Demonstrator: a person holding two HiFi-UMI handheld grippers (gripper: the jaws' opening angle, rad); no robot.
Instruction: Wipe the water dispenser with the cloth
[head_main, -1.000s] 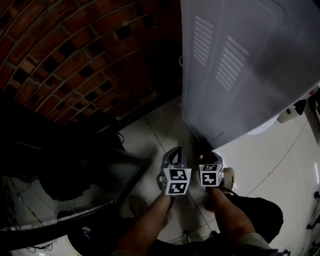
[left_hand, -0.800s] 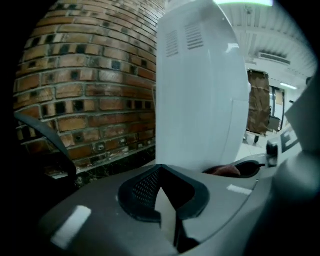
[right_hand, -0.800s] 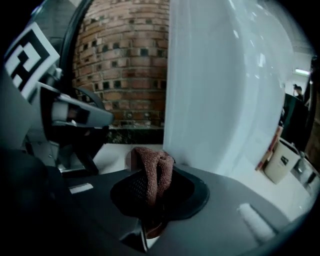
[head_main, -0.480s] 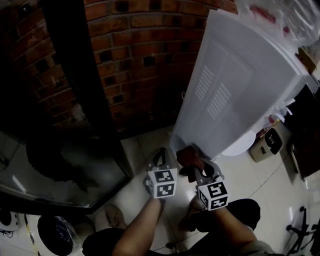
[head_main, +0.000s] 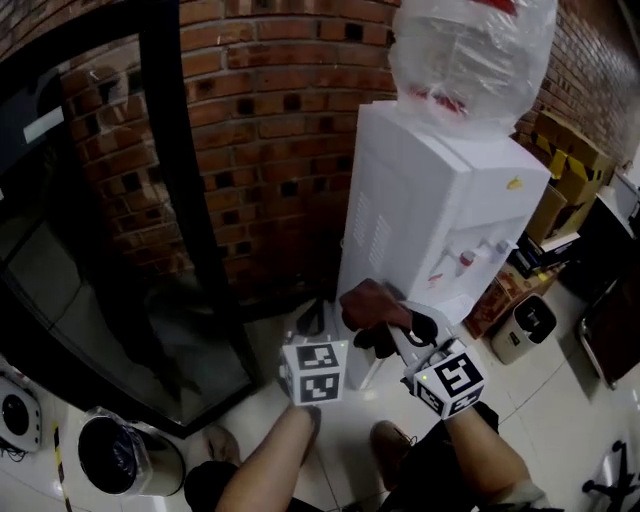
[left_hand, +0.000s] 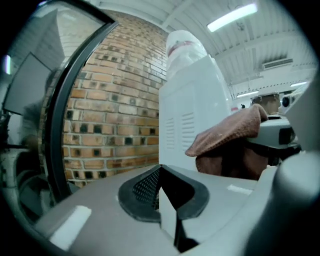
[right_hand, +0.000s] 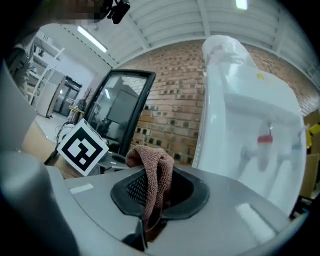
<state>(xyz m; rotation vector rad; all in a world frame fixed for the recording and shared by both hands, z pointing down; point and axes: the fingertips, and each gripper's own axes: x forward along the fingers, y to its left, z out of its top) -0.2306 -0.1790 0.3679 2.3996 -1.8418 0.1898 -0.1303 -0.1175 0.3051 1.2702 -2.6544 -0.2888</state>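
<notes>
Head view shows both arms raised from floor level since a second ago, with the dispenser (head_main: 430, 200) now whole before them. The right hand-held gripper (head_main: 400, 328) pinches the cloth (head_main: 370, 300), held near the dispenser's side and apparently not touching. The left hand-held gripper (head_main: 313, 318) is pressed together, empty. Wiping looks about to start. The dispenser's base sits behind the grippers, its far side is unseen, and the taps (head_main: 466, 258) are too small to read.

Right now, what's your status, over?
Left gripper shut, empty. Right gripper shut on cloth. Water dispenser straight ahead, nothing seen in between.
</notes>
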